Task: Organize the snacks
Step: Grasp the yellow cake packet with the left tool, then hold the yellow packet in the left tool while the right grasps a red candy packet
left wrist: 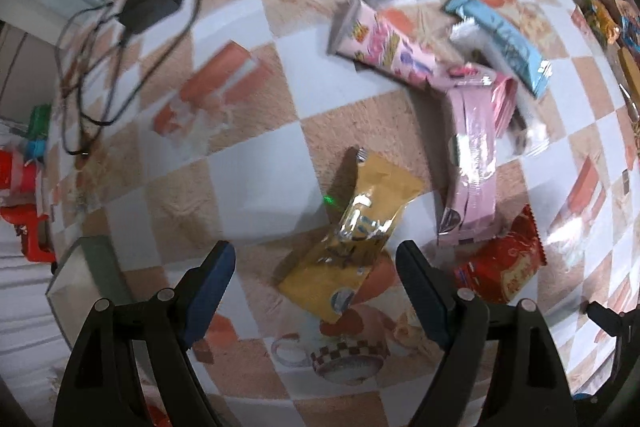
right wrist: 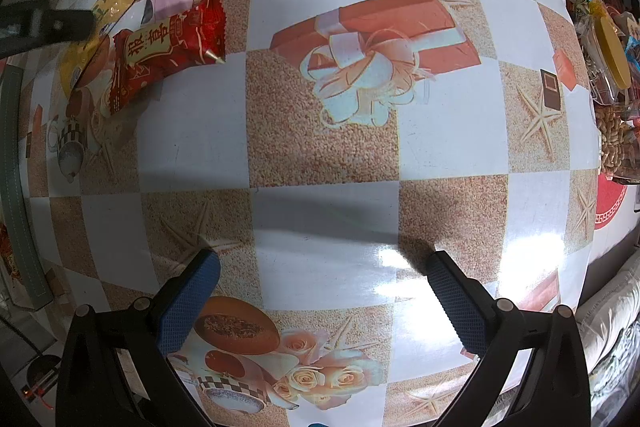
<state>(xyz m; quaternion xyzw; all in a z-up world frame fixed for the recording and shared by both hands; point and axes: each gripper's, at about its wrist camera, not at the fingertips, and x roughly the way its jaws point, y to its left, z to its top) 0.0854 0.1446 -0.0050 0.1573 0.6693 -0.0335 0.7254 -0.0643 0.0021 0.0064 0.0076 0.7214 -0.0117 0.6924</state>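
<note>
- Lying at the far left of the left wrist view, a black charger (left wrist: 154, 3) and its looped cable (left wrist: 120, 51) are sitting on the checked tablecloth (left wrist: 256, 131).
- Hanging over the cloth, the left gripper (left wrist: 316, 267) is pointing almost straight down with its jaws standing wide and nothing between the pads.
- Resting just beyond those jaws, a yellow packet (left wrist: 352, 235) is lying loose on the cloth.
- Lying to its right, a long pink packet (left wrist: 472, 163) is overlapping a red packet (left wrist: 504, 267) at its lower end.
- Sitting further back, another pink packet (left wrist: 384, 47) and a blue packet (left wrist: 500, 39) are piled together; the blur is making their overlap hard to judge.
- Hovering over bare cloth, the right gripper (right wrist: 320, 291) is also standing wide apart and holding nothing, well away from the red packet (right wrist: 164, 51).
- Crowding the right edge, more snacks (right wrist: 608, 59) are sitting in a heap.
</note>
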